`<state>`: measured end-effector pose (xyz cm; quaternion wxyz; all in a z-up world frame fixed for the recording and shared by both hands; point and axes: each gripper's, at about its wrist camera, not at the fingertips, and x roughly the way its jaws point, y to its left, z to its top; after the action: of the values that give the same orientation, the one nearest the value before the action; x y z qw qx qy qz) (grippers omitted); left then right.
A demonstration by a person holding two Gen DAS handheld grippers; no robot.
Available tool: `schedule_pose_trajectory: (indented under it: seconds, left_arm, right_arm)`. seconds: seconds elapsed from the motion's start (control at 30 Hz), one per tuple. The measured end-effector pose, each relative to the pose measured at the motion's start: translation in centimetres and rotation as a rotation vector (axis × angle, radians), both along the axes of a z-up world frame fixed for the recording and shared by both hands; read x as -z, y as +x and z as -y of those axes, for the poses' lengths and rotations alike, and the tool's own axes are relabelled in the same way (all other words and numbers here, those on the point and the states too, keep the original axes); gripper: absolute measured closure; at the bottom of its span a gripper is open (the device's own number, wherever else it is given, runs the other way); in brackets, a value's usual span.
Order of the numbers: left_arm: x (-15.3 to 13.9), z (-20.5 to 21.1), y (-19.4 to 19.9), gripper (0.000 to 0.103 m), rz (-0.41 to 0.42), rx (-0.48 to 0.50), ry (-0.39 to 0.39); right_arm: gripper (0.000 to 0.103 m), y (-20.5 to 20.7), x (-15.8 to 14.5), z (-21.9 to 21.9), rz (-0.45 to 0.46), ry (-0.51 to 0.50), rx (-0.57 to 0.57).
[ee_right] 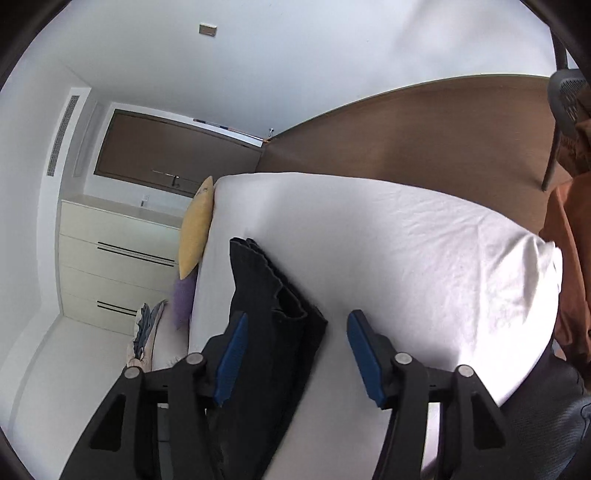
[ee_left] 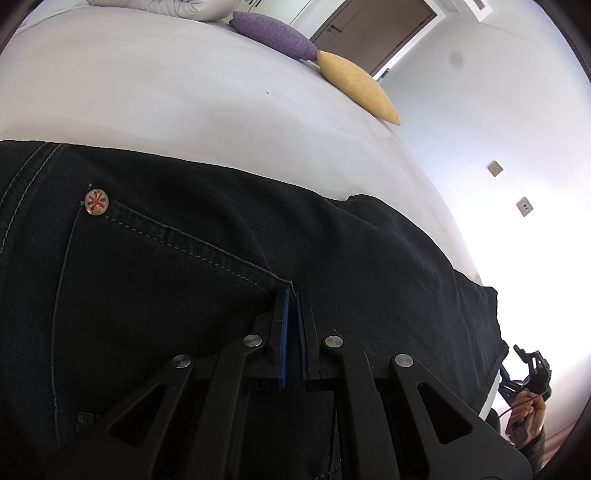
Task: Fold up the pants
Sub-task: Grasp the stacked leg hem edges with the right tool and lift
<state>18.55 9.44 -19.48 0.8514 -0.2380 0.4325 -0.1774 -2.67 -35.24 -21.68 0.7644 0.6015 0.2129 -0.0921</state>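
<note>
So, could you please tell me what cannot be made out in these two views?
- Left wrist view: the shut left tongs and their linkage hide the dark denim pants beneath.
- Right wrist view: the pants' near end is blurred and cut off by the bottom edge.

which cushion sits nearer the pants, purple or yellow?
The yellow cushion. It lies closer to the dark pants; the purple cushion sits beyond it, farther up the bed.

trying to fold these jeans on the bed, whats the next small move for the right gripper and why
Probably ease the right gripper forward and close it on the leg hems. Its jaws stand open with nothing pressed between them, the dark jeans lie flat on the white bed, and the left gripper is shut at the pocket seam.
</note>
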Motion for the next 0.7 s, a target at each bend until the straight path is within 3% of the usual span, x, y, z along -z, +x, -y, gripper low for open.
schedule_pose_trajectory:
  seconds: [0.33,0.4,0.47,0.57,0.7]
  left_arm:
    - [0.1,0.0,-0.1,0.097,0.003,0.001,0.0]
    - [0.1,0.0,-0.1,0.097,0.004,0.001,-0.001]
    - [0.1,-0.1,-0.1,0.097,0.004,0.001,-0.001]
    - [0.2,-0.1,-0.1,0.097,0.005,0.001,-0.004]
    - [0.2,-0.3,-0.1,0.097,0.006,0.002,-0.008]
  right_arm:
    - [0.047,2.9,0.4,-1.3,0.036,0.037,-0.018]
    - [0.053,2.9,0.6,-0.9,0.05,0.059,-0.008]
    - [0.07,3.2,1.1,-0.5,0.055,0.085,-0.002]
    - [0.086,3.8,1.8,-0.2,0.048,0.11,-0.004]
    - [0.09,3.9,1.9,-0.3,0.04,0.095,-0.006]
